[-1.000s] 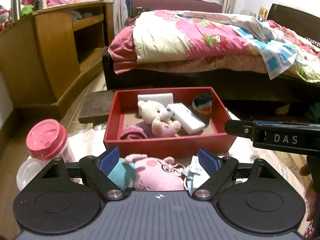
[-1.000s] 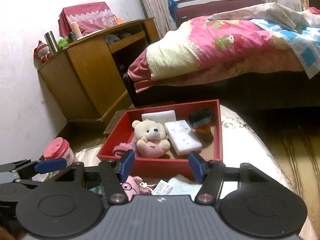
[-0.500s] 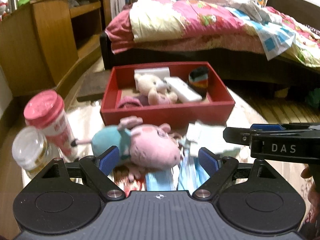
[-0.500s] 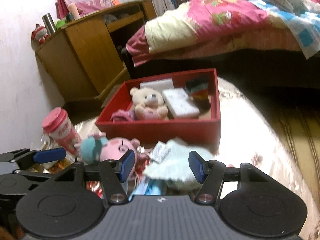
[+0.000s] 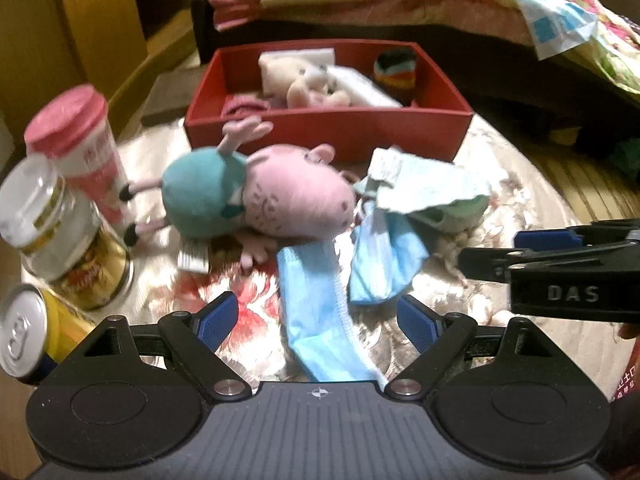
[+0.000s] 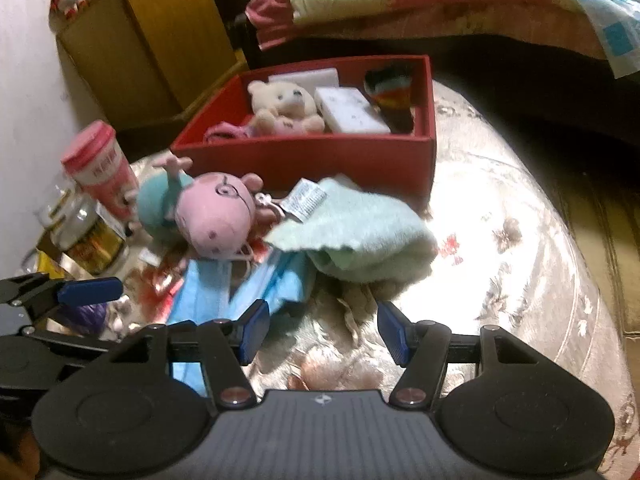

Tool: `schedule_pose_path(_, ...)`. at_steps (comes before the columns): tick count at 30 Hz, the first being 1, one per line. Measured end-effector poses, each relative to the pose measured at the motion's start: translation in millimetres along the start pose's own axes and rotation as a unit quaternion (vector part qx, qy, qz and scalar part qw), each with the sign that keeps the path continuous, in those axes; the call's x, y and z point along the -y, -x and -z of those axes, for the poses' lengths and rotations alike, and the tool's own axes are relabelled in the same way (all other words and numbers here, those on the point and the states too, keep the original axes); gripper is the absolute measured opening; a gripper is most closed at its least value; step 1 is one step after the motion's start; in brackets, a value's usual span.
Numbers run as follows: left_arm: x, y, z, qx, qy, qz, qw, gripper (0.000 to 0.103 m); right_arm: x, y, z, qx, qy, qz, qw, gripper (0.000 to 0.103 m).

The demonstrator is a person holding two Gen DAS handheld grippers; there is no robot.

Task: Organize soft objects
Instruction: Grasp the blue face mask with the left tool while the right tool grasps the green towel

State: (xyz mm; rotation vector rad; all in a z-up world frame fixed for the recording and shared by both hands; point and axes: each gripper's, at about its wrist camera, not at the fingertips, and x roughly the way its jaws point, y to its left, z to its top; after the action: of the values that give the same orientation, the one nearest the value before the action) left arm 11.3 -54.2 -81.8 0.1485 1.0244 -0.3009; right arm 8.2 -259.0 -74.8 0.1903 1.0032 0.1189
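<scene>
Lying on its side on the floral satin tablecloth (image 6: 500, 216), just before the red rectangular box (image 5: 332, 132): pink plush pig in teal dress (image 5: 256, 196), long axis crosswise, snout rightward toward the mint-green folded towel (image 6: 360, 236). Hovering above blue face masks (image 5: 320, 312): left gripper (image 5: 318, 320), jaws wide, empty. Right gripper (image 6: 318, 330) partly parted, gripping nothing.

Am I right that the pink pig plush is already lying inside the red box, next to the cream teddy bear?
Not quite: the pink pig plush lies outside, on the cloth in front of the red box, as the right wrist view shows. Only the cream teddy bear is inside.
</scene>
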Motion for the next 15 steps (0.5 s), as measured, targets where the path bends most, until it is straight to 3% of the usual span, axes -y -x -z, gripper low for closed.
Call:
schedule_pose_path(9, -7.5, -42.9, 4.4, -0.094, 0.054, 0.022, 0.9939, 0.080, 10.7, -2.8, -4.7, -0.007, -0.015, 0.004, 1.000, 0.037)
schedule_pose_path(11, -6.1, -46.2, 8.1, -0.101, 0.048, 0.016, 0.9935, 0.074, 13.0, -3.4, -6.1, -0.008, -0.013, 0.004, 1.000, 0.037)
schedule_pose_path(12, -5.8, -47.2, 10.0, -0.104, 0.047, 0.019, 0.9933, 0.062, 14.9, -3.4, -7.5, -0.008, -0.013, 0.004, 1.000, 0.037)
schedule_pose_path(14, -3.6, -45.3, 13.0, -0.099, 0.039, 0.020, 0.9941, 0.053, 20.1, -1.9, -11.8, -0.001, -0.020, 0.008, 1.000, 0.037)
schedule_pose_path(15, -2.9, -44.7, 13.7, -0.099, 0.036, 0.023, 0.9942, 0.043, 24.0, -0.5, -15.3, 0.004, -0.026, 0.011, 1.000, 0.037)
